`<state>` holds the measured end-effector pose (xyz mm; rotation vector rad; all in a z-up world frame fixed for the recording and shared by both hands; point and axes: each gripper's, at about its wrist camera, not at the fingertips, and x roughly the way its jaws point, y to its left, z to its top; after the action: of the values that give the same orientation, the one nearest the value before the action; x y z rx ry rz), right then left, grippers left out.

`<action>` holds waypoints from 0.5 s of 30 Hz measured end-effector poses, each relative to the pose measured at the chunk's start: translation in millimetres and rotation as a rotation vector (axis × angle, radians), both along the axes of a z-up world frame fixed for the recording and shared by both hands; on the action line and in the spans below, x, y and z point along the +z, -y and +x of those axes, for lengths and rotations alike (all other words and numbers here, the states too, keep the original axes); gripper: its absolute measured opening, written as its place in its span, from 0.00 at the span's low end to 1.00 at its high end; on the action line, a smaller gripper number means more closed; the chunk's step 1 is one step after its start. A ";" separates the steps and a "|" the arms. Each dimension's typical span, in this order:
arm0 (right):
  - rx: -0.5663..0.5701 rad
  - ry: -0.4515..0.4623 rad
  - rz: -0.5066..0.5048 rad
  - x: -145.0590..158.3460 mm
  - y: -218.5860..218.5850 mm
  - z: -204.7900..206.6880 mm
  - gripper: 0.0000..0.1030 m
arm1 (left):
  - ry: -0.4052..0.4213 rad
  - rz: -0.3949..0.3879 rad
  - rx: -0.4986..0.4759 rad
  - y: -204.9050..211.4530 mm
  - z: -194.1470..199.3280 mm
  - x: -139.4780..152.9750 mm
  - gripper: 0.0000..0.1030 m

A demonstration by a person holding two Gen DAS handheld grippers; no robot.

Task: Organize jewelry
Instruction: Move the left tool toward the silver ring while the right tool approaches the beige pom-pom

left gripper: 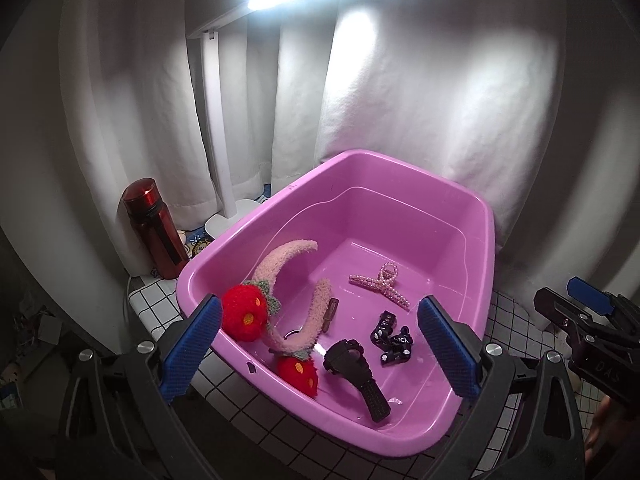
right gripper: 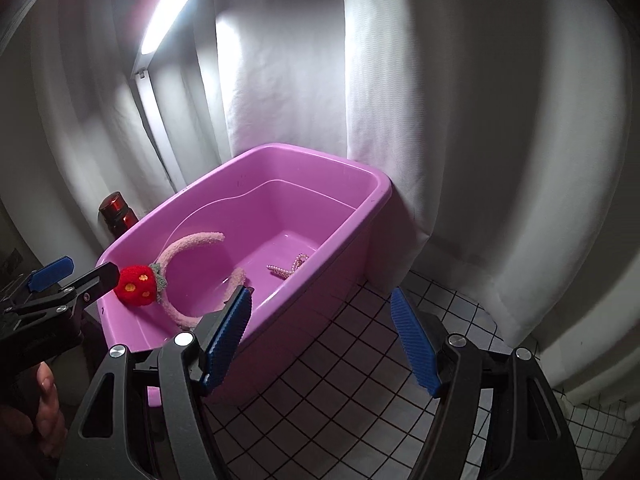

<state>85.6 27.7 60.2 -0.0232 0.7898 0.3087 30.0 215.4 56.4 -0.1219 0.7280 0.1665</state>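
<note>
So we've got the headband (left gripper: 288, 300), pearl clip (left gripper: 380, 286) and black bits all sitting in the pink tub (left gripper: 400, 168) on the bench, both grippers, left (left gripper: 320, 344) and right (right gripper: 324, 340), hovering near with jaws wide open, empty, probably just needing a last check.

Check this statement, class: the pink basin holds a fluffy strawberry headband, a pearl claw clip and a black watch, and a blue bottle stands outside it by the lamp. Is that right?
One detail is wrong: the bottle is red, not blue, as the left wrist view shows. The rest holds: the pink basin contains the strawberry headband, pearl claw clip and black watch, and the bottle stands outside by the lamp.
</note>
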 end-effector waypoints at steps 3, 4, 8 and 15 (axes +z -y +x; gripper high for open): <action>-0.034 0.003 0.009 0.8 24.8 -15.1 0.69 | 0.008 0.006 -0.033 20.0 -9.3 4.2 0.94; -0.047 0.005 0.012 0.8 33.9 -20.3 0.69 | 0.009 0.005 -0.044 27.4 -12.6 5.4 0.94; -0.100 0.003 0.028 -1.1 73.2 -42.5 0.69 | 0.008 -0.009 -0.093 57.2 -25.5 9.0 0.94; -0.225 -0.026 0.029 -13.8 156.9 -85.1 0.69 | 0.013 -0.026 -0.171 115.9 -46.3 9.5 0.94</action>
<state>0.5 -129.2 46.4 0.0964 0.8052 0.1077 -16.3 99.5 65.9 -0.0851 0.7247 -0.0067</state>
